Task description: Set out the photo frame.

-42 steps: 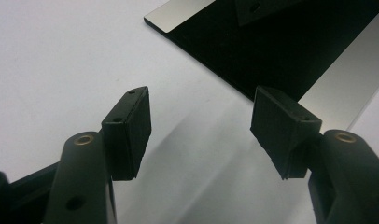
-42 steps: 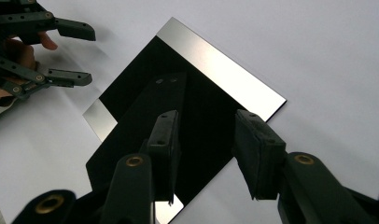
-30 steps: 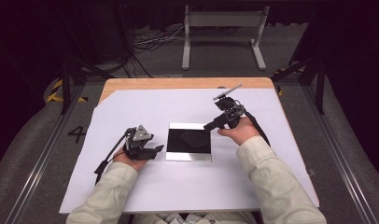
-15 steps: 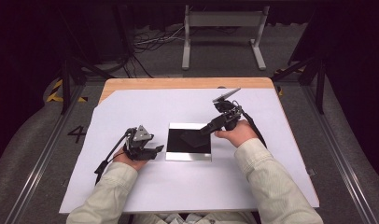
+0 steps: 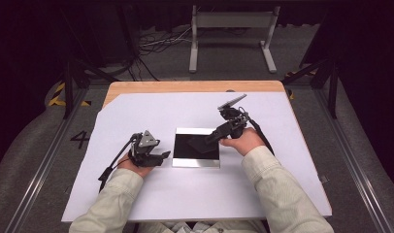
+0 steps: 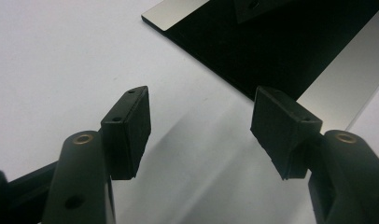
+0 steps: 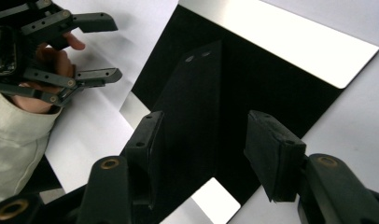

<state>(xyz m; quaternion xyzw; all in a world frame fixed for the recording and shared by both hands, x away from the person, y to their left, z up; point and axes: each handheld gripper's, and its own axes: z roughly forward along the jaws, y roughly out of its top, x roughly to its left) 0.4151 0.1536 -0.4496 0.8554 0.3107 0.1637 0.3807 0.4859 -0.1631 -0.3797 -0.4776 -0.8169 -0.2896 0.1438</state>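
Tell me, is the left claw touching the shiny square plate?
Apart. In the right gripper view, a strip of white table shows between both fingertips of the left claw and the near edge of the plate.

From my seat, the flat black square plate with bright silvery edges (image 6: 281, 51) runs off the top and right of the left gripper view, so I can't see its far corners. In the high view the right gripper (image 5: 197, 143) covers part of that plate's surface. The dark slab-like shape (image 7: 192, 112) in the right gripper view could be reflection or object; I can't tell.
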